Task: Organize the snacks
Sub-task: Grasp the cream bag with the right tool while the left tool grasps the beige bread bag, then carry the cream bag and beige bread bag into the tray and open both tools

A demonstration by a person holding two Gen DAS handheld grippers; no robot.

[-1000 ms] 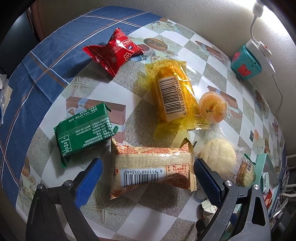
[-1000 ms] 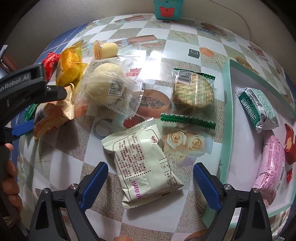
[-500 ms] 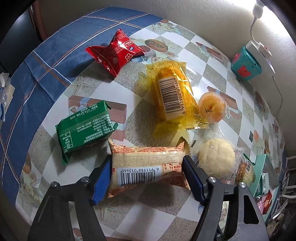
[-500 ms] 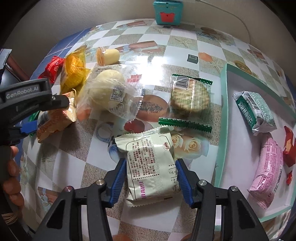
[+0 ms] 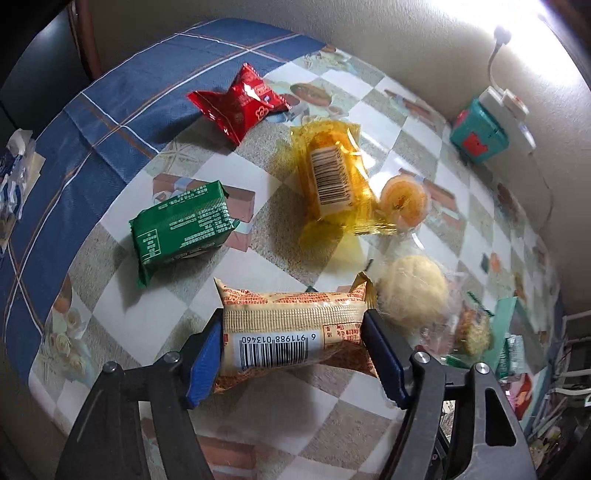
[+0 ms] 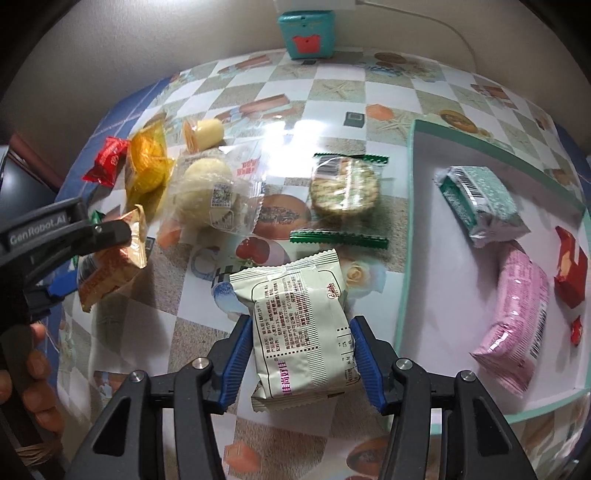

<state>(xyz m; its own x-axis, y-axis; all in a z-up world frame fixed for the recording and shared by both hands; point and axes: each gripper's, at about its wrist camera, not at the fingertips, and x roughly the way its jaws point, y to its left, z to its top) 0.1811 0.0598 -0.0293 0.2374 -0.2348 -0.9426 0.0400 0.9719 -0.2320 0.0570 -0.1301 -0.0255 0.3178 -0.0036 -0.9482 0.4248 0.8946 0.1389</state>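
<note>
My left gripper is shut on a tan and orange snack bar pack with a barcode, lifted a little off the table; the right wrist view shows the same pack hanging at the left. My right gripper is shut on a pale green-white snack packet, raised above the checked cloth. A teal-rimmed white tray at the right holds a mint packet, a pink packet and red sweets.
Loose snacks on the table: a red packet, a green packet, a yellow-orange packet, a jelly cup, a wrapped bun, a round cracker pack. A teal box stands by the wall.
Both grippers closed from wide open onto their packets, the left on the tan bar pack, the right on the pale packet, then rose slightly with them.
</note>
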